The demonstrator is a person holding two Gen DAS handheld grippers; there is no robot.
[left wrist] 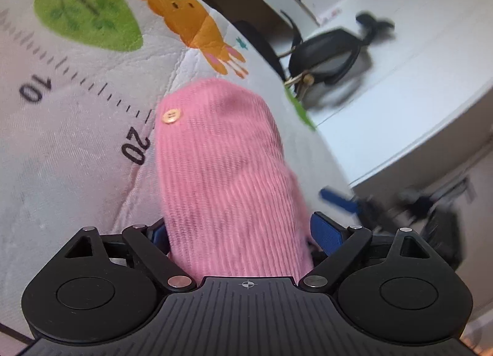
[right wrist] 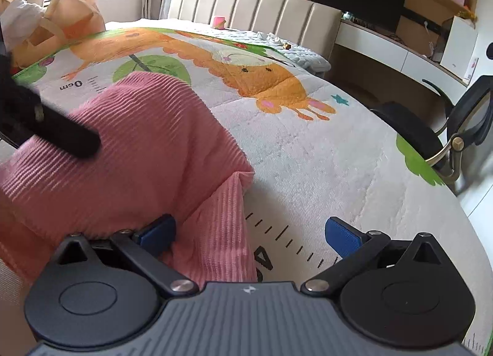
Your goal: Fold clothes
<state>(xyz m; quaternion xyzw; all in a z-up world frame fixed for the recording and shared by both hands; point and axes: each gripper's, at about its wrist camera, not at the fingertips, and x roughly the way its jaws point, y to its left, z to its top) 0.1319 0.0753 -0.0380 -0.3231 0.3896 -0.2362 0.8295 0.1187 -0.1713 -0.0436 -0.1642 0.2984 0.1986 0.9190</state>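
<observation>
Lying on the mat (right wrist: pixel 323 146), one pink ribbed garment (left wrist: pixel 228 177) runs lengthwise between the left gripper's (left wrist: pixel 243 232) spread jaws, while the right gripper (right wrist: pixel 249 232) gapes too.

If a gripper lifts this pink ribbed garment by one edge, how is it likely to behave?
The pink ribbed garment will probably droop and fold rather than hold its shape: it already lies in soft humps on the printed bed mat. Its ribbed knit likely gives the pads some grip. The button suggests flaps that may fall open.
</observation>
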